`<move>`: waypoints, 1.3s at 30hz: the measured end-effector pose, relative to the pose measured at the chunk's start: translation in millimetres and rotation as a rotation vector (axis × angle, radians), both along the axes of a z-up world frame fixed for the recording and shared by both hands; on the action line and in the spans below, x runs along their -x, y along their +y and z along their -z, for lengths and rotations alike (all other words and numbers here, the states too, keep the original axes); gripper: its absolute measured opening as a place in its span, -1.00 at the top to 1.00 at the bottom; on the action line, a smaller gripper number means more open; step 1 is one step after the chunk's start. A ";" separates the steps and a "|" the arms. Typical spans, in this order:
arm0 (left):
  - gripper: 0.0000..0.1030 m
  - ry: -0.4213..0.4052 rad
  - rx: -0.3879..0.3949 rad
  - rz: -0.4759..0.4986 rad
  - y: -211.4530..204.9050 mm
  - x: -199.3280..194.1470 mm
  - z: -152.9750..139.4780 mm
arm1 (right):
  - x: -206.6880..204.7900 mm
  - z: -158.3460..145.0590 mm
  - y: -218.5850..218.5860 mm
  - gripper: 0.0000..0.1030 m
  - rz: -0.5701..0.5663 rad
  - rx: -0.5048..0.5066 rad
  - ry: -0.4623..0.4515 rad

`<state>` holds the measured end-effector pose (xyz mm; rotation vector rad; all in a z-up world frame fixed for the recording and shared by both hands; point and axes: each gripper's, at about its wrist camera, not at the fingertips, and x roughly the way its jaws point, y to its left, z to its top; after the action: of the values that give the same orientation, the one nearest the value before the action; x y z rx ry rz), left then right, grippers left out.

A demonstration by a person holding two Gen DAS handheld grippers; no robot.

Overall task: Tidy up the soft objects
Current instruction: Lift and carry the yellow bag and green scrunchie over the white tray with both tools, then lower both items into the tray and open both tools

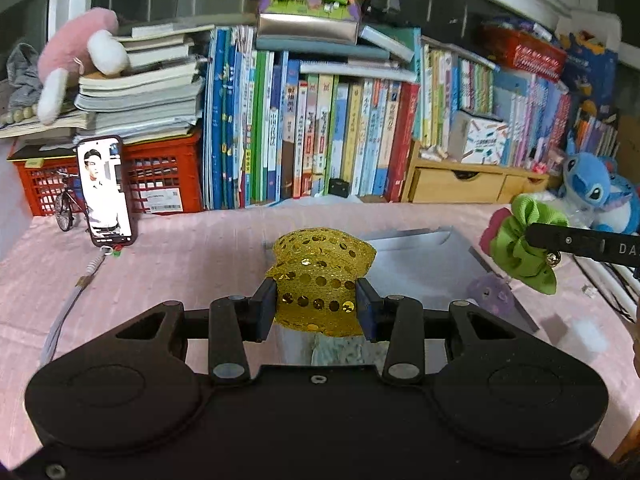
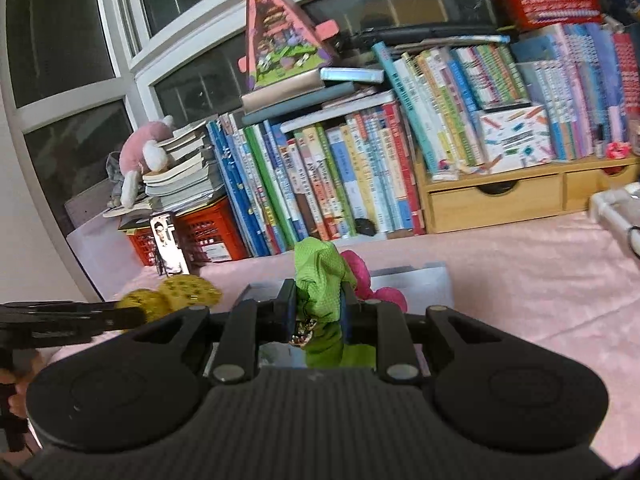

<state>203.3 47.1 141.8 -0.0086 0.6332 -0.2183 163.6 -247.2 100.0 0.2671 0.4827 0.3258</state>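
Pink cloth [image 1: 180,264] covers the tabletop before far bookshelves; left tongs [image 1: 316,300] pinch a gold sequined scrunchie [image 1: 320,264], right tongs [image 2: 318,304] pinch a green-and-pink scrunchie [image 2: 320,276].

A phone [image 1: 105,191] was propped at left of the frame against a red crate [image 1: 160,180]. Upright books [image 1: 320,136] were ranged across the centre, and wooden drawers [image 1: 460,184] were seen at right.

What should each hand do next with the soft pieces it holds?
Probably carry both over the grey box and release. The left gripper clamps the gold sequin bow, the right gripper the green bow; both hang just short of it.
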 end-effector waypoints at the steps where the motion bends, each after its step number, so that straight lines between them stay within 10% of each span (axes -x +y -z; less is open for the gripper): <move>1: 0.24 0.010 -0.005 -0.004 -2.2 -7.5 1.8 | -7.0 0.2 2.8 0.49 -0.009 -0.008 0.014; 19: 0.24 0.213 0.015 -0.044 -17.0 -89.6 50.2 | -96.7 43.0 48.3 0.43 -0.101 0.024 0.260; 39: 0.01 0.287 0.077 -0.044 -10.1 -96.1 61.4 | -100.2 56.5 54.7 0.42 -0.112 0.113 0.318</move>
<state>299.4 37.0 80.4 -0.1296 0.9087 -0.1999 263.8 -192.5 43.6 0.1822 0.8289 0.3661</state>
